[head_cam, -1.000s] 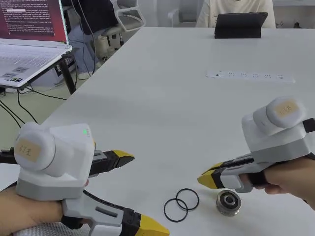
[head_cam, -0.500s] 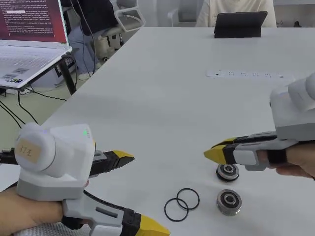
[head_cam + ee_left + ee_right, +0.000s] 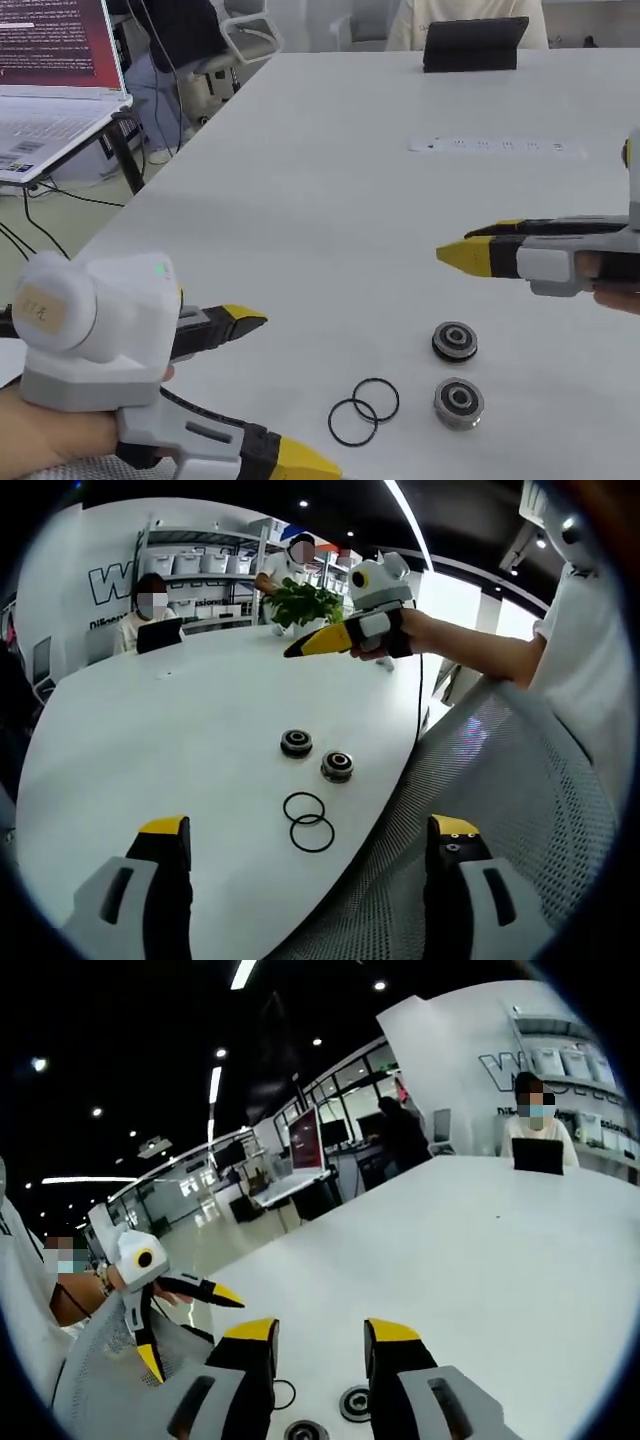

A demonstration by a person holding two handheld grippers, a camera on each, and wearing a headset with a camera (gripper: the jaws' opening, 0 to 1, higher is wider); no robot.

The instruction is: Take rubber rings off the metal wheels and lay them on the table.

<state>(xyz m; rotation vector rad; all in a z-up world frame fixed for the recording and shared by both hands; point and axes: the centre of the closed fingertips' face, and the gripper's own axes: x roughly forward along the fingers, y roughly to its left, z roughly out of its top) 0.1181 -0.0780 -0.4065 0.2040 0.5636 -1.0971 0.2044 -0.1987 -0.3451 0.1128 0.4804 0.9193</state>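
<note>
Two metal wheels lie on the white table (image 3: 330,200) at the near right. The farther wheel (image 3: 455,341) has a black band around its rim; the nearer wheel (image 3: 459,402) looks bare metal. Two loose black rubber rings (image 3: 363,409) lie overlapped just left of them. My left gripper (image 3: 275,390) hovers at the near left, jaws wide open and empty, with the rings (image 3: 308,820) and wheels (image 3: 318,754) ahead of it. My right gripper (image 3: 460,255) hangs above and behind the wheels (image 3: 355,1402), jaws apart with nothing between them.
An open laptop (image 3: 50,90) stands on a side stand at the far left, past the table's left edge. A white power strip (image 3: 497,146) lies across the table's far right. A black tablet (image 3: 474,45) and a seated person are at the far end.
My right gripper has risen and drawn back to the right, away from the wheels. A second wheel now lies in the open behind the first. My left gripper has stayed put.
</note>
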